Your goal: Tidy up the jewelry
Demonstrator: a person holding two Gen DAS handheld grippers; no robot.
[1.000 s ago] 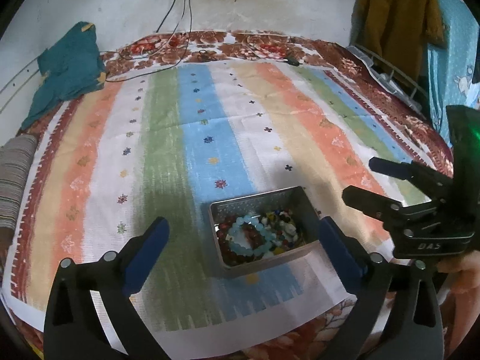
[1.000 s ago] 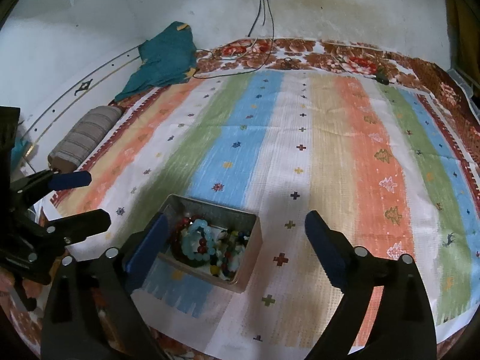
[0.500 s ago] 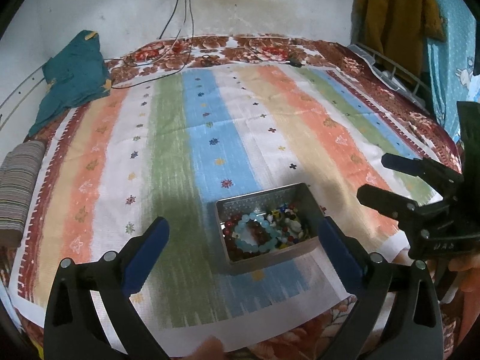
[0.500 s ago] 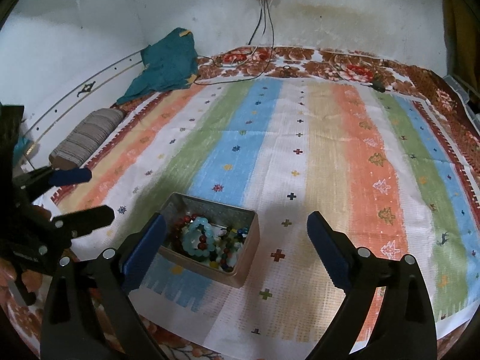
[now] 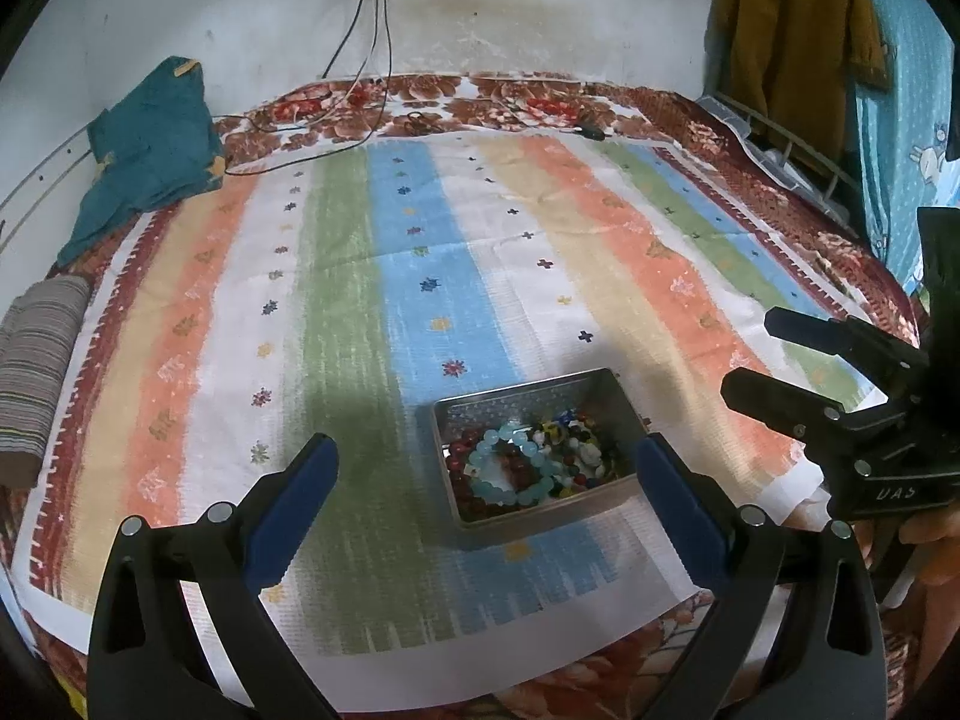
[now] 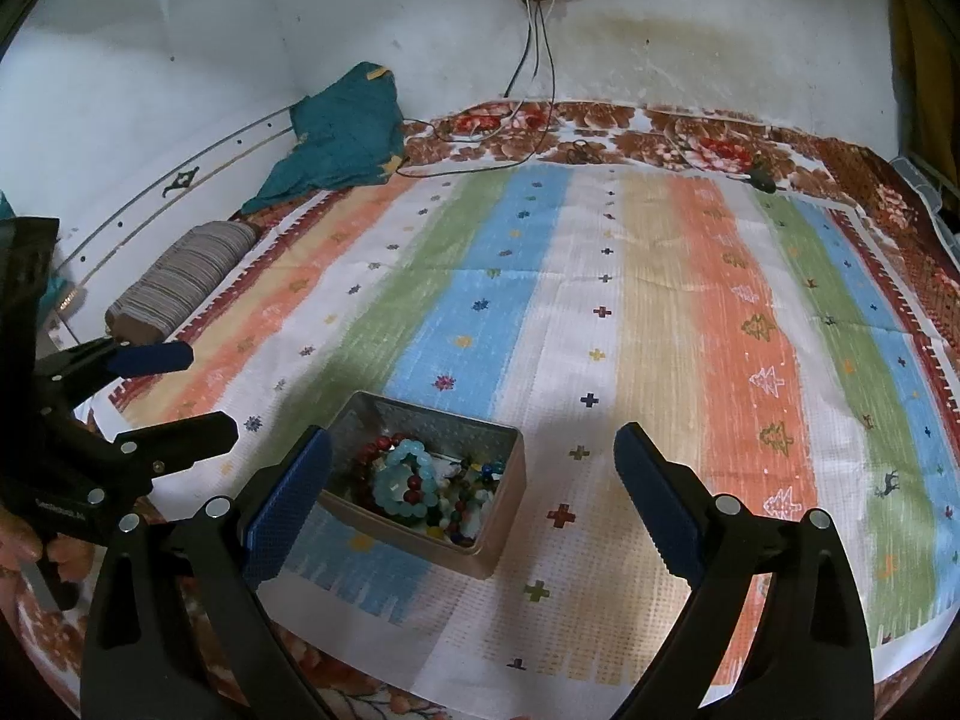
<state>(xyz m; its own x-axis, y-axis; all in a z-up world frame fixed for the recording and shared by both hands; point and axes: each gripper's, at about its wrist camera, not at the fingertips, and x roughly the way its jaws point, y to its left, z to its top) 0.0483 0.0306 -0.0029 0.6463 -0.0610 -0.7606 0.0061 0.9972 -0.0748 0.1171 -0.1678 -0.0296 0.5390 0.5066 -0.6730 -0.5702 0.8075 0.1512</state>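
Note:
A rectangular metal tin point(image 5: 522, 402) point(image 6: 504, 483) sits on a striped cloth near the bed's front edge. It holds a light blue bead bracelet point(image 5: 510, 471) point(image 6: 408, 474), a dark red bead bracelet point(image 5: 459, 462) and mixed loose beads point(image 5: 576, 438). My left gripper point(image 5: 483, 480) is open and empty, its fingers either side of the tin, held above and short of it. My right gripper point(image 6: 471, 468) is open and empty, above the tin's right part. Each gripper shows in the other's view, at the side edge.
The striped cloth point(image 5: 420, 276) covers a floral bedsheet. A teal garment point(image 5: 150, 150) and a striped bolster point(image 5: 36, 354) lie at the left. Cables point(image 5: 360, 60) hang from a wall socket onto the far bed edge. Clothes point(image 5: 792, 30) hang at the right.
Both grippers have drawn back and up from the tin, so more of the bed and wall shows. Both stay open. The tin and its beads have not moved.

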